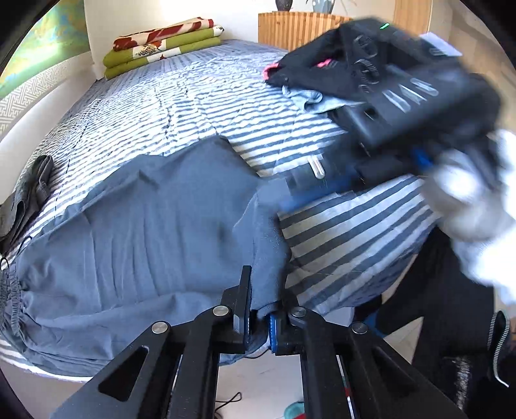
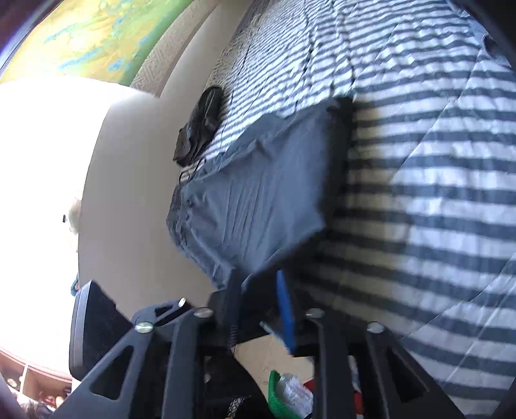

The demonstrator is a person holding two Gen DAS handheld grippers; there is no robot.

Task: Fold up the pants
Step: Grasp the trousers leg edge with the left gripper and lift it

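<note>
Blue-grey pants (image 1: 145,232) lie spread on the striped bed cover (image 1: 167,103), with the elastic waistband at the left. My left gripper (image 1: 259,309) is shut on the pants' near right edge, fabric pinched between its pads. In the left wrist view the right tool comes in blurred from the upper right, held by a white-gloved hand (image 1: 467,187), with its tip at the pants' right edge. In the right wrist view the pants (image 2: 258,193) are blurred. There my right gripper (image 2: 258,296) has its jaws apart at the pants' near corner, pressing on nothing.
Folded green and red blankets (image 1: 161,48) lie at the bed's far end beside a wooden cabinet (image 1: 296,29). A dark garment (image 1: 29,193) lies at the left edge, and dark clothes (image 1: 316,71) are piled at the back right. Below the bed's near edge, clutter (image 2: 283,393) lies on the floor.
</note>
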